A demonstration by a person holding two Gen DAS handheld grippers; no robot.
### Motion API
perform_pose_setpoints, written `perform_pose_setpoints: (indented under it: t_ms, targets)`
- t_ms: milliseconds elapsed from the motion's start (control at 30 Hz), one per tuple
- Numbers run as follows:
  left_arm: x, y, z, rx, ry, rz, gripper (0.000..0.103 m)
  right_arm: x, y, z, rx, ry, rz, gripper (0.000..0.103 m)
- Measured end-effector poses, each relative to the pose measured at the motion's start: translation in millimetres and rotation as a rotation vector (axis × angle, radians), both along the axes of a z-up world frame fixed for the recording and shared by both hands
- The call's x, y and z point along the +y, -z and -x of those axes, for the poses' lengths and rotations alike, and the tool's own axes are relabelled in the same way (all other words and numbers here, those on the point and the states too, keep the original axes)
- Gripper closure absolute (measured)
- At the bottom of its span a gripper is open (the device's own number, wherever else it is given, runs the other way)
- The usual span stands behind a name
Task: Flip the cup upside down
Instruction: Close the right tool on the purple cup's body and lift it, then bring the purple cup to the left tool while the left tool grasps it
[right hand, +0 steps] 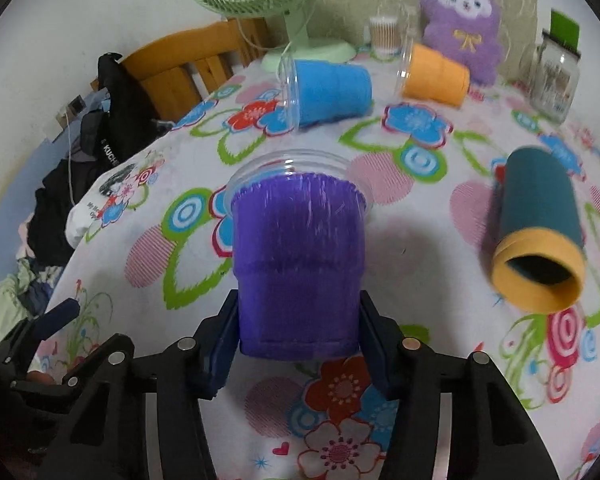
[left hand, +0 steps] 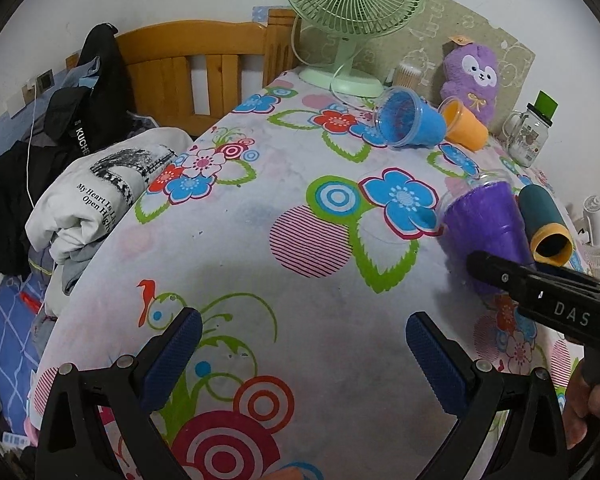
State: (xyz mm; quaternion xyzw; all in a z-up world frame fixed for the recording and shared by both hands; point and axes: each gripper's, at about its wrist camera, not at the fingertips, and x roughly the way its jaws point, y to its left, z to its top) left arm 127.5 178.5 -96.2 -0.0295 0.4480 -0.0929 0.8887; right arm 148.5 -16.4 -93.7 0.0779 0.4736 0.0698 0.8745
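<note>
My right gripper (right hand: 299,336) is shut on the purple cup (right hand: 298,264), gripping its base end; the clear rim points away from me and down toward the floral cloth (right hand: 416,248), so the cup is tilted. In the left wrist view the purple cup (left hand: 485,220) sits at the right, with the right gripper's black body (left hand: 540,292) over it. My left gripper (left hand: 304,340) is open and empty above the cloth (left hand: 228,248), left of the cup.
A blue cup (right hand: 328,90), an orange cup (right hand: 436,76) and a teal cup with a yellow rim (right hand: 538,232) lie on their sides. A green fan (right hand: 304,36), a purple plush toy (right hand: 462,20) and a glass jar (right hand: 554,76) stand at the back. Clothes (left hand: 80,200) are piled at the left.
</note>
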Motion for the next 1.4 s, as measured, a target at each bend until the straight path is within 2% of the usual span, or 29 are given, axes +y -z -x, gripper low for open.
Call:
perform_pose_setpoints:
  t_ms: [200, 433, 667, 900, 933, 1033, 1167, 1300, 1400]
  targets:
    - [3.6, -0.2, 4.8, 0.002, -0.001, 0.008, 0.0, 8.5, -15.0, 20.5, -0.045, 0.002, 0.046, 0.046]
    - [11.4, -0.9, 31.5, -0.004, 0.004, 0.023, 0.0, 24.1, -32.6, 66.9, -0.093, 0.006, 0.09, 0.046]
    - [20.7, 0.7, 65.1, -0.001, 0.004, 0.002, 0.0, 27.3, -16.2, 107.9, -0.052, 0.046, 0.055, 0.046]
    - [23.8, -0.5, 88.6, -0.007, 0.001, -0.008, 0.0, 34.4, -0.8, 119.1, -0.004, 0.031, 0.028, 0.045]
    - [23.7, -1.5, 90.5, -0.01, 0.001, -0.009, 0.0, 34.7, -0.2, 119.7, 0.001, 0.026, 0.024, 0.043]
    - [21.9, -6.5, 95.7, -0.023, 0.004, -0.009, 0.0, 34.7, -4.0, 123.6, 0.001, 0.02, 0.033, 0.026]
    - [17.9, -14.7, 99.2, -0.042, 0.009, -0.007, 0.0, 19.3, -19.7, 134.7, -0.036, 0.04, 0.015, 0.014]
    - [8.9, -20.9, 100.6, -0.051, 0.029, -0.004, 0.0, -9.3, -33.9, 152.4, -0.058, 0.051, -0.099, 0.013]
    - [-4.0, -26.6, 101.6, -0.057, 0.058, 0.006, 0.0, -29.4, -43.6, 166.8, -0.081, 0.093, -0.101, 0.013]
